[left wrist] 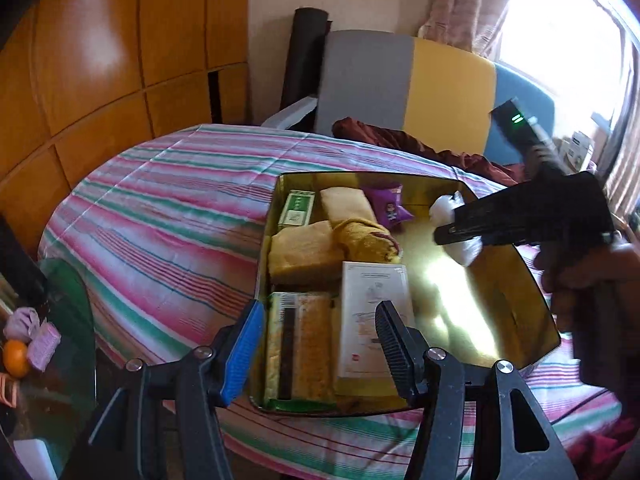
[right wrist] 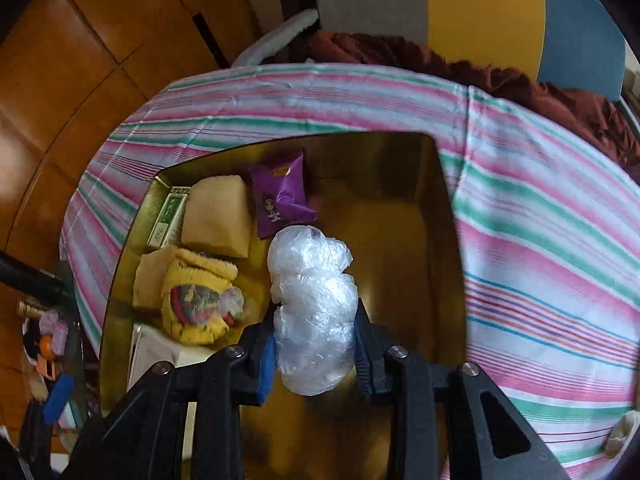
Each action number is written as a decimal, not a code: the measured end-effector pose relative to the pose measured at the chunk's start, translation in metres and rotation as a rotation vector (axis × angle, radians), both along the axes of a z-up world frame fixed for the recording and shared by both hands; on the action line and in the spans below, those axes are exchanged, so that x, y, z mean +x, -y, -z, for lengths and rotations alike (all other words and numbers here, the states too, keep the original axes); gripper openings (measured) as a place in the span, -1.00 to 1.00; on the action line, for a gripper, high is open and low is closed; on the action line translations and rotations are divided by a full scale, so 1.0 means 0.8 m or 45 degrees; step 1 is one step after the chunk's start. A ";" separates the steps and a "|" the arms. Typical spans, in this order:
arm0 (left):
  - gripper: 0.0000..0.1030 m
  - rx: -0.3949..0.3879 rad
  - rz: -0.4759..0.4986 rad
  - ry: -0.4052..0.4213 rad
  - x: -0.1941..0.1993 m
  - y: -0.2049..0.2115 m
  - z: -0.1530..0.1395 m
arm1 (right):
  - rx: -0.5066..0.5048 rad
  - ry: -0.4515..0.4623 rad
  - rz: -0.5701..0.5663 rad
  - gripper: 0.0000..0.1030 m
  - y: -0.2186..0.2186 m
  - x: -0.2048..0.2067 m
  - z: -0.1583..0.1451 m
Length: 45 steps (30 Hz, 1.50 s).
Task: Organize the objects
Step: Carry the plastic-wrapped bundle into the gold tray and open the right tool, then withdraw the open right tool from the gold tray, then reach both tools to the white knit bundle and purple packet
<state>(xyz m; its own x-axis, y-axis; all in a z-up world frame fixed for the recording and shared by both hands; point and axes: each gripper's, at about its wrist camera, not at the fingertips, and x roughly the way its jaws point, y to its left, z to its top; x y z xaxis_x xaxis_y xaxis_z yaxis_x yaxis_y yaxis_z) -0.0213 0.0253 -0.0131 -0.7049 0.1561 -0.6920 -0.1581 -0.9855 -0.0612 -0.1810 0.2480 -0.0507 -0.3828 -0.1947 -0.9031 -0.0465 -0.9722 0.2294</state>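
A gold tin box (left wrist: pixel 532 292) lies open on the striped bedspread. It holds a green box (left wrist: pixel 295 208), tan sponges (left wrist: pixel 304 254), a yellow cloth (left wrist: pixel 366 240), a purple packet (left wrist: pixel 390 205), a white box (left wrist: pixel 374 312) and a long snack pack (left wrist: pixel 300 352). My right gripper (right wrist: pixel 316 344) is shut on a crumpled clear plastic bag (right wrist: pixel 312 300) and holds it over the tin's bare right half (right wrist: pixel 404 240). It also shows in the left wrist view (left wrist: pixel 452 234). My left gripper (left wrist: pixel 316 340) is open and empty above the tin's near left corner.
The striped bedspread (left wrist: pixel 168 208) surrounds the tin. A dark red cloth (left wrist: pixel 400 140) and a grey, yellow and blue headboard (left wrist: pixel 440 88) lie behind. A glass side table (left wrist: pixel 60 320) with an orange and small items stands at left. Wooden cabinets fill the left wall.
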 end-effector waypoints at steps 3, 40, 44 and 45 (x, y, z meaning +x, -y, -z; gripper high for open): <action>0.15 -0.003 -0.021 0.000 -0.004 0.007 0.001 | -0.088 0.042 0.028 -0.15 0.007 -0.017 0.018; 0.21 -0.141 0.141 -0.172 0.039 -0.062 -0.043 | -0.012 -0.284 0.569 0.46 -0.303 0.220 -0.085; 0.21 -0.166 0.194 -0.180 0.041 -0.085 -0.045 | 0.011 -0.281 0.767 0.46 -0.373 0.257 -0.084; 0.21 -0.172 0.207 -0.180 0.041 -0.090 -0.045 | 0.008 -0.281 0.813 0.46 -0.389 0.265 -0.083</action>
